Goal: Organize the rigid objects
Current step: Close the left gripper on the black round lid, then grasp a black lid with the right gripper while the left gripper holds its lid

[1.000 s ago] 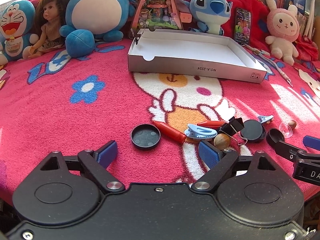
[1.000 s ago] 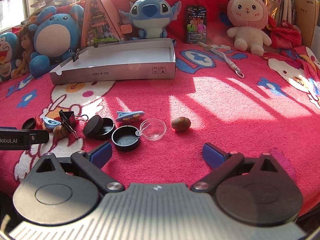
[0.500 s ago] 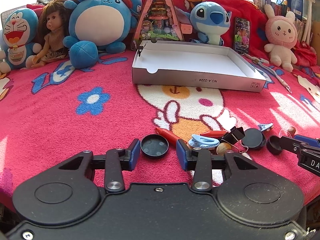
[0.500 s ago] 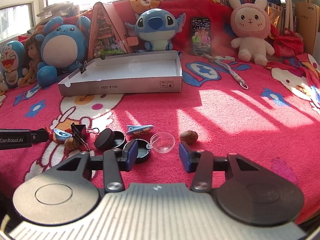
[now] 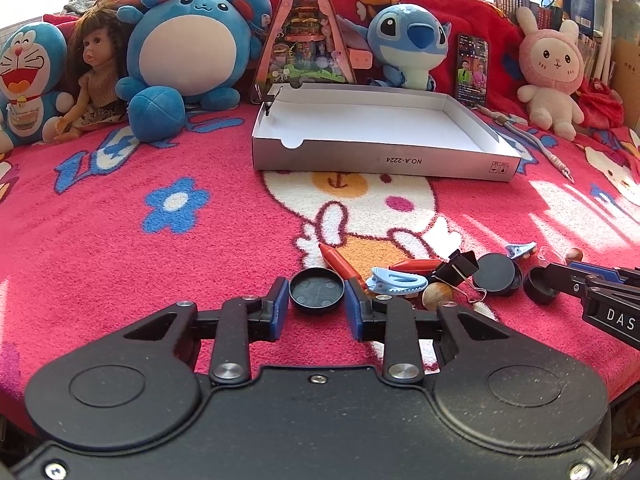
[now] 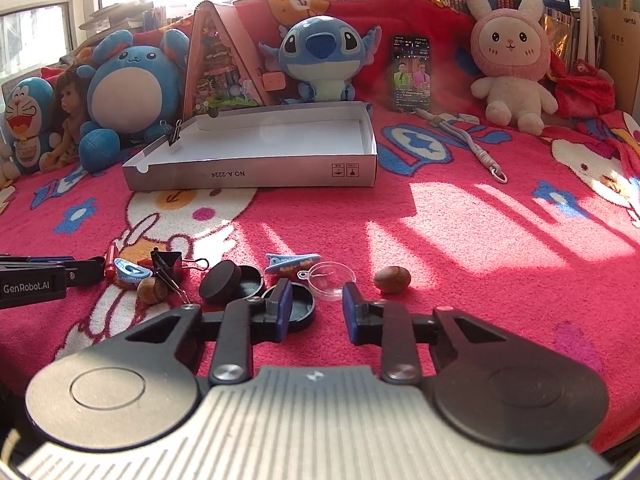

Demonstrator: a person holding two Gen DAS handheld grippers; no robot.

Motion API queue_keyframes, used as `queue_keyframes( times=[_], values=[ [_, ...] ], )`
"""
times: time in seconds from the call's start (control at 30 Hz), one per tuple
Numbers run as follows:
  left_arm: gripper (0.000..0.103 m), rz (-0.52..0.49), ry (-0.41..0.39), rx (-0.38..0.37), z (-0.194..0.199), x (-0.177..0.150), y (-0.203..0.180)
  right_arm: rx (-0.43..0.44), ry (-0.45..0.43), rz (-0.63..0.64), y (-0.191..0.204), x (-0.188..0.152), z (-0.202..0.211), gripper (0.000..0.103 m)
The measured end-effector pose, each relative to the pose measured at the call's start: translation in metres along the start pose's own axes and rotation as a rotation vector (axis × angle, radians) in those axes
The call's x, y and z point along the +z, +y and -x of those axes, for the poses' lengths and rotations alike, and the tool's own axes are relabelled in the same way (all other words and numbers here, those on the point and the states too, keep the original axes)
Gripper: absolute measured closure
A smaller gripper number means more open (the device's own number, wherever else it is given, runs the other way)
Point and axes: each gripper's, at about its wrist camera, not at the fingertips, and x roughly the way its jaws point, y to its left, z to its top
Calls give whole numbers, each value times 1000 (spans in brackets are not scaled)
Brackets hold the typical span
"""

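- The black round lid (image 5: 316,290) lies on the pink blanket (image 5: 100,248) between the blue pads of the left gripper (image 5: 317,307), whose jaws have just been closing; the pads stand at the lid's sides, and real contact cannot be told
- The left gripper tilts down toward the blanket; the red crayon (image 5: 336,262) and blue clip (image 5: 395,280) lie just beyond its right finger
- The right gripper (image 6: 316,307) also tilts down, jaws just closing, only bare blanket in the gap; a black cap (image 6: 294,307) sits partly behind its left pad, the clear dish (image 6: 330,275) just ahead
- One brown nut (image 6: 393,279) lies to its right; another (image 6: 152,290) near the binder clip (image 6: 170,266)
- Far ahead of both tools stands the white box (image 5: 384,160), nothing inside, one clip on its rim
- Five soft toys or dolls line the back
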Motion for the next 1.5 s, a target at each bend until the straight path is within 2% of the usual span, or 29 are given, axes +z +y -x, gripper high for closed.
queue_keyframes(
  times=[0.3, 0.4, 0.73, 0.8, 1.0, 1.47, 1.5],
  values=[
    [74, -7, 0, -5, -1, 0, -2, -2, 8, -4, 0, 0, -2, 71],
    [74, -10, 2, -2, -3, -1, -3, 21, 10, 6, 4, -1, 1, 67],
    [70, -1, -8, 4, -1, -2, 1, 25, 20, 41, 12, -3, -2, 62],
    [67, 1, -13, 9, 0, -2, 2, 33, 13, 52, 13, -3, 0, 50],
    [63, -8, -16, 22, 3, -3, 4, 44, 13, 92, 18, -6, 1, 45],
    [64, -21, 0, 22, -8, -5, 1, 21, 21, 96, 17, -9, -5, 45],
    [71, -13, 3, 20, -9, -5, 2, 23, 20, 100, 18, -9, -5, 58]
  ],
)
